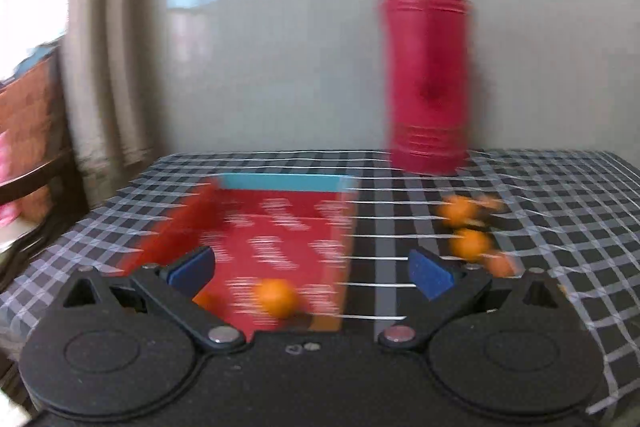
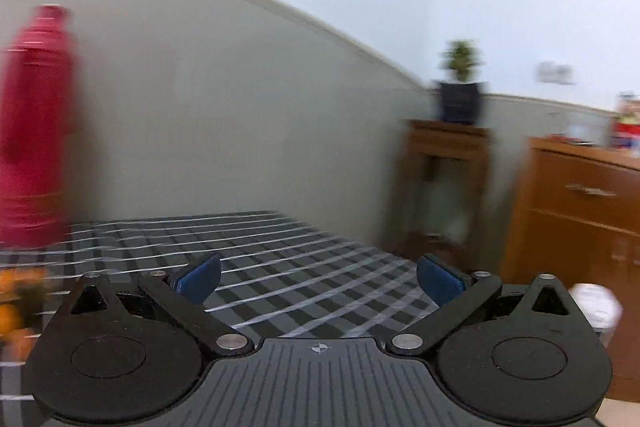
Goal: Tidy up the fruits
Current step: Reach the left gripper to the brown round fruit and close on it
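So far we've got one orange (image 1: 277, 297) in the red box (image 1: 256, 247) and a few oranges (image 1: 466, 227) loose on the bench (image 1: 560, 211), left hand-held gripper (image 1: 312, 273) and right hand-held gripper (image 2: 318, 281) both spread wide, empty.

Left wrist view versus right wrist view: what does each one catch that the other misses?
Only the left wrist view shows the red box with an orange inside it, and the curtain. Only the right wrist view shows the potted plant on its stand and the wooden dresser. Both show the red bottle, the checked tablecloth and loose oranges on it. Each sees its own open gripper: left, right.
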The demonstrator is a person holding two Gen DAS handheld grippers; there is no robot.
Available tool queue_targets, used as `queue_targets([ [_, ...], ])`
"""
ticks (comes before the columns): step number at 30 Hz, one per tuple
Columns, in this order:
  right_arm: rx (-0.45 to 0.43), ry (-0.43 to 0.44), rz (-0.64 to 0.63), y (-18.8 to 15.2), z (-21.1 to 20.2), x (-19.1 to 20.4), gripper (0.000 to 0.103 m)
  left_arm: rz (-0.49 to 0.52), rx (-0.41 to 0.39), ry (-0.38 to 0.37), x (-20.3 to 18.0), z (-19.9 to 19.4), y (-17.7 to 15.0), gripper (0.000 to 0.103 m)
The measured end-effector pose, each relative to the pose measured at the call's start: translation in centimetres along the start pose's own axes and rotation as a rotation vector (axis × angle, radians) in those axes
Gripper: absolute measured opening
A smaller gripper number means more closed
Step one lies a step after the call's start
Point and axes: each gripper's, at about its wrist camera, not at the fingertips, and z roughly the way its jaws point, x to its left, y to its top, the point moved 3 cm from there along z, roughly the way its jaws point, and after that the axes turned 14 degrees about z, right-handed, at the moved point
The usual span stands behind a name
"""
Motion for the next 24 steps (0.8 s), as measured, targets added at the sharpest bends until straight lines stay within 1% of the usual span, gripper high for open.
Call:
queue_targets([
  [2,-0.023,-0.063,0.001,0.3,0.7,-1.3,0.103,0.05,-0.024,-0.048,-3.0,0.0,0.2,0.097],
  [3,-0.023,-0.069,0.003,0.3,1.0,-1.8,0.103,0.07,-0.033,-0.064,-4.3,0.0,0.2,0.097],
  [6,0.0,-0.043,0.007,0.4,1.7,-3.1,0.103,0.137,-0.075,-0.099,-7.8,-0.3,0.2,0.097],
  [9,-0.001,-0.047,-0.011,0.5,2.1,-4.1,0.103,0.19,-0.107,-0.138,-10.7,-0.4,0.2,0.096],
  [12,0.001,-0.077,0.002,0.5,3.1,-5.6,0.103,0.223,-0.095,-0.169,-12.7,0.4,0.1,0.089],
  [15,0.003,-0.1,0.009,0.9,3.8,-6.7,0.103,0.223,-0.064,-0.21,-13.8,1.3,-0.2,0.079],
  [17,0.01,-0.1,0.014,1.0,4.2,-7.3,0.103,0.216,-0.04,-0.236,-14.7,2.1,-0.2,0.076],
  [20,0.014,-0.103,0.017,1.1,4.5,-7.9,0.103,0.202,-0.003,-0.275,-15.7,3.3,-0.3,0.061],
  [21,0.016,-0.104,0.018,1.2,4.8,-8.0,0.103,0.197,0.012,-0.291,-15.9,3.7,-0.4,0.05],
  [22,0.019,-0.104,0.019,1.2,5.0,-8.2,0.103,0.187,0.029,-0.311,-16.0,4.0,-0.6,0.042],
  [24,0.03,-0.102,0.023,1.2,5.3,-8.4,0.103,0.163,0.023,-0.331,-16.0,4.3,-0.6,0.033],
])
